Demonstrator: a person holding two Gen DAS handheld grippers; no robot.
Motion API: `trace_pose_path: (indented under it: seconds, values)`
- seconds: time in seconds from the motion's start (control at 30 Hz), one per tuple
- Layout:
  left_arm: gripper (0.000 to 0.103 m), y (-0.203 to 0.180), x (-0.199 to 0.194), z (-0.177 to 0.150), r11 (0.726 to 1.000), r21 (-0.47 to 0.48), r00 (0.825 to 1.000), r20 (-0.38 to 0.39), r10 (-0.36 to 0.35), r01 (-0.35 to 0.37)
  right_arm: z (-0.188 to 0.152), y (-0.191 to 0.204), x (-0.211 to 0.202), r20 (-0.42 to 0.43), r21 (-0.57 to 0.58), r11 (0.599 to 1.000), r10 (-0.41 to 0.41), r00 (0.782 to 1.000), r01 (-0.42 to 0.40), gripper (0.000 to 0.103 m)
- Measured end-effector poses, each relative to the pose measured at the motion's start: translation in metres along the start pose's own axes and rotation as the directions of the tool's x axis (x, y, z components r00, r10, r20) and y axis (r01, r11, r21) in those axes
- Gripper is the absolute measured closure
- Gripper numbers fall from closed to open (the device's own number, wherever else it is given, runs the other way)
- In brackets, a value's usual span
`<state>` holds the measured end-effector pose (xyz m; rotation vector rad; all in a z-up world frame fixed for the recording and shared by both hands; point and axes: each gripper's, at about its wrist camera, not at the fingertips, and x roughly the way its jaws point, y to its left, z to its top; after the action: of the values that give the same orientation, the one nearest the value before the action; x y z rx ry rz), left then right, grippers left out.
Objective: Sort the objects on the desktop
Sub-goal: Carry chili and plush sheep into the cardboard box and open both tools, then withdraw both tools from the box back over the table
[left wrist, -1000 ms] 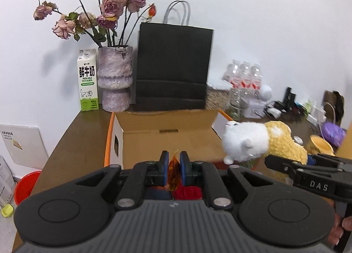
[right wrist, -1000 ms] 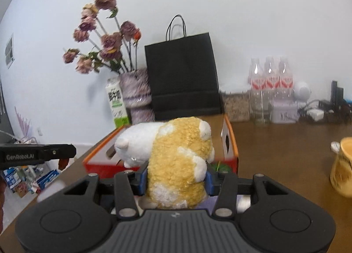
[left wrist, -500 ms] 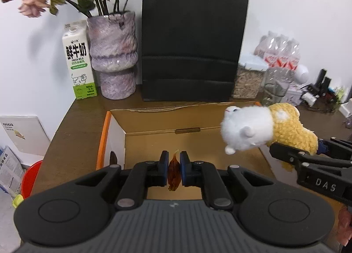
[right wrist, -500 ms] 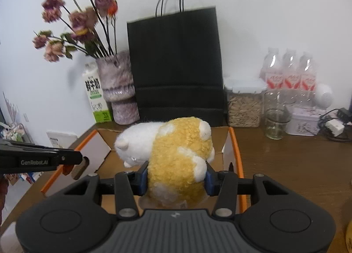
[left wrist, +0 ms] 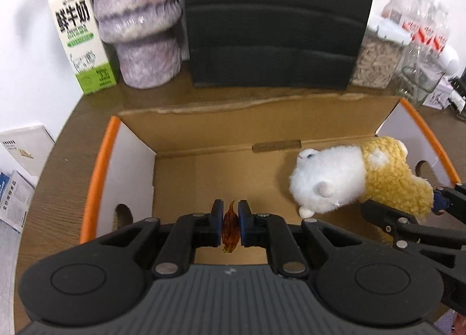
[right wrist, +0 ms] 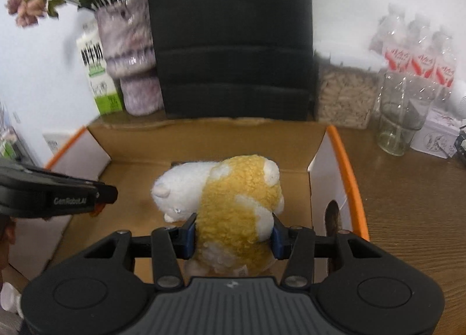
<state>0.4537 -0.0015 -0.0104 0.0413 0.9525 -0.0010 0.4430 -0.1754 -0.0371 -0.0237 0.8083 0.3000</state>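
Note:
An open cardboard box (left wrist: 139,172) (right wrist: 323,157) with orange-edged flaps stands on the brown desk, and both grippers hang over its inside. My left gripper (left wrist: 230,222) is shut on a small, thin amber-brown piece (left wrist: 231,225), held over the left half of the box floor. My right gripper (right wrist: 231,236) is shut on a white and yellow plush toy (right wrist: 233,201), which hangs over the right half of the box; the plush toy (left wrist: 349,180) also shows at the right of the left wrist view. The left gripper's arm (right wrist: 58,195) reaches in from the left.
Behind the box stand a milk carton (left wrist: 81,35), a mottled purple vase (left wrist: 139,20) with dried flowers, a black paper bag (left wrist: 276,20), a jar of seeds (left wrist: 378,61), water bottles (right wrist: 419,55) and a glass (right wrist: 399,122). Papers lie past the desk's left edge.
Both grippers have moved forward and tilted down over the open box, each with its load. The box interior now fills the views, and the flowers have slid out of the top.

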Motion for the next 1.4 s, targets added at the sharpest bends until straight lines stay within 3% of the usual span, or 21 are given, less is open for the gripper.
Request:
trace_pose_path:
  seconds: [0.07, 0.1, 0.13, 0.17, 0.2, 0.23, 0.27, 0.63, 0.83, 1.13, 1.4]
  values:
    - [0.089, 0.001, 0.006, -0.001, 1.0, -0.005, 1.0, -0.024, -0.005, 0.005, 0.001, 0.001, 0.0, -0.016, -0.005, 1.0, 0.005, 1.0, -0.005, 0.051]
    - [0.076, 0.002, 0.008, -0.001, 1.0, -0.006, 0.999, -0.034, -0.005, 0.005, 0.001, 0.002, -0.001, -0.021, -0.008, 1.0, 0.001, 1.0, -0.001, 0.048]
    - [0.044, 0.002, 0.009, -0.001, 1.0, -0.007, 0.999, -0.044, -0.001, 0.001, 0.001, 0.002, -0.002, -0.025, -0.012, 1.0, -0.003, 1.0, 0.003, 0.034]
    - [0.027, 0.002, 0.007, -0.002, 1.0, -0.008, 0.999, -0.038, 0.004, -0.005, 0.0, 0.002, -0.004, -0.026, -0.016, 1.0, 0.01, 1.0, -0.01, 0.023]
    - [0.002, 0.003, 0.003, -0.002, 1.0, 0.0, 1.0, -0.014, 0.008, -0.008, -0.001, 0.004, -0.006, -0.025, -0.022, 0.999, 0.022, 0.999, -0.023, 0.016]
    - [0.0, 0.002, -0.003, -0.003, 1.0, 0.011, 1.0, 0.018, 0.015, -0.015, -0.002, 0.005, -0.008, -0.022, -0.029, 0.999, 0.024, 0.999, -0.024, 0.003]
    - [0.0, 0.002, -0.008, -0.004, 0.999, 0.023, 0.999, 0.044, 0.028, -0.029, -0.004, 0.006, -0.011, -0.014, -0.036, 0.999, 0.016, 1.0, -0.017, 0.0]
    - [0.0, 0.006, -0.039, -0.003, 0.999, 0.021, 0.99, 0.136, 0.036, -0.039, -0.001, 0.007, -0.035, 0.034, -0.039, 0.999, 0.003, 0.999, -0.001, 0.0]
    - [0.0, 0.017, -0.074, -0.015, 1.0, 0.012, 0.977, 0.213, 0.009, -0.012, -0.006, 0.01, -0.07, 0.095, -0.039, 0.999, 0.022, 0.995, -0.019, 0.0]
    - [0.0, 0.039, -0.152, -0.078, 1.0, 0.002, 0.934, 0.357, -0.019, 0.019, -0.054, 0.013, -0.147, 0.198, -0.046, 0.998, 0.053, 0.979, -0.045, 0.0]
    - [0.0, 0.045, -0.191, -0.149, 1.0, 0.0, 0.919, 0.392, -0.026, 0.028, -0.114, 0.017, -0.194, 0.214, -0.03, 0.999, 0.045, 0.976, -0.04, 0.0]
